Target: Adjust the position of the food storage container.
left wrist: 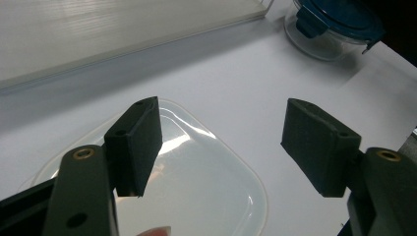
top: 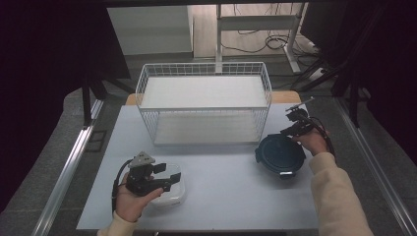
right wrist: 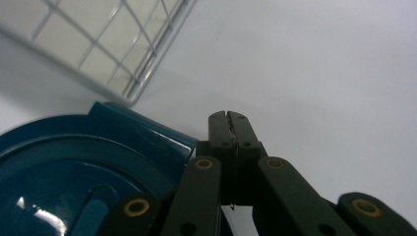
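At the near left of the white table (top: 221,182), the left gripper (top: 164,177) hangs over a clear, square container with rounded corners (top: 172,191), its jaws spread apart and gripping nothing. In the left gripper view that clear container (left wrist: 196,187) lies directly below and between the two black pads (left wrist: 140,142), so the thing sits under the tool rather than to one side of it. The container has no real long axis, being about as wide as it is deep, and it lies flat with its broad face up. Farther back, in the middle, stands a white wire basket (top: 204,105), open at the top. At the right, just beside the basket's near right corner, rests a round container with a dark blue lid (top: 280,155), lid up and level, with a latch tab sticking out on its near side. The right gripper (top: 295,129) sits at the far right edge of that lid, jaws clenched together with nothing between them; in the right gripper view the closed tips (right wrist: 230,123) point past the blue rim (right wrist: 147,132) toward bare table. My judgement is that the right hand is the nearer one for the round container, the left for the clear one.
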### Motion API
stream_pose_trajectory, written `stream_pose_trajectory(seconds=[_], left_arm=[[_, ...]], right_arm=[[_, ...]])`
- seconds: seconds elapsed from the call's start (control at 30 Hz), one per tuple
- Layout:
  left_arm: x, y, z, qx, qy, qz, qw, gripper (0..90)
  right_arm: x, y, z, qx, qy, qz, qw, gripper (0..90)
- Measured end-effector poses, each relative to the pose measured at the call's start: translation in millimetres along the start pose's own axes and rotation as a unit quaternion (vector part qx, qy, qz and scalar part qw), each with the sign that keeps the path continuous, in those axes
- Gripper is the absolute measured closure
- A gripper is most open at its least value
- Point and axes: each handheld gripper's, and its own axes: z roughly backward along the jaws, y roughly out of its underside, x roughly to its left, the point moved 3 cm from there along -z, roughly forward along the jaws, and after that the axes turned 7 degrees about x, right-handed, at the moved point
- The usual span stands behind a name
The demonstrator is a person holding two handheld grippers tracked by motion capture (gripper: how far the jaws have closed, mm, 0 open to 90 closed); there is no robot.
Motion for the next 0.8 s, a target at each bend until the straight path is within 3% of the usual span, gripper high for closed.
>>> stream_pose_trajectory(seconds=[0.13,0.17,0.3,0.4,0.5,0.8], left_arm=[[-0.8,-1.4,3.5,-0.003,-0.002,-0.001,1.0000,31.1],[-0.8,-2.6,7.5,-0.009,-0.002,-0.002,1.0000,31.2],[-3.9,-3.6,12.4,-0.014,-0.002,-0.003,0.9999,31.2],[-7.3,-4.0,12.8,-0.014,0.000,-0.008,0.9999,31.2],[-9.2,-5.1,12.4,-0.012,0.002,-0.011,0.9999,31.2],[-8.9,-5.2,14.3,-0.014,-0.001,-0.005,0.9999,31.3]], right_arm=[[3.8,12.4,-3.8,0.009,0.001,0.006,0.9999,90.0],[8.0,19.3,-4.3,-0.006,-0.019,-0.010,0.9998,90.0],[21.1,27.5,-2.2,-0.006,-0.018,0.004,0.9998,90.0],[26.6,30.5,-2.0,-0.009,-0.021,0.003,0.9997,90.0],[32.3,33.5,-0.2,-0.006,-0.005,0.017,0.9998,90.0],[42.9,38.2,-0.2,-0.008,-0.019,0.034,0.9992,90.0]])
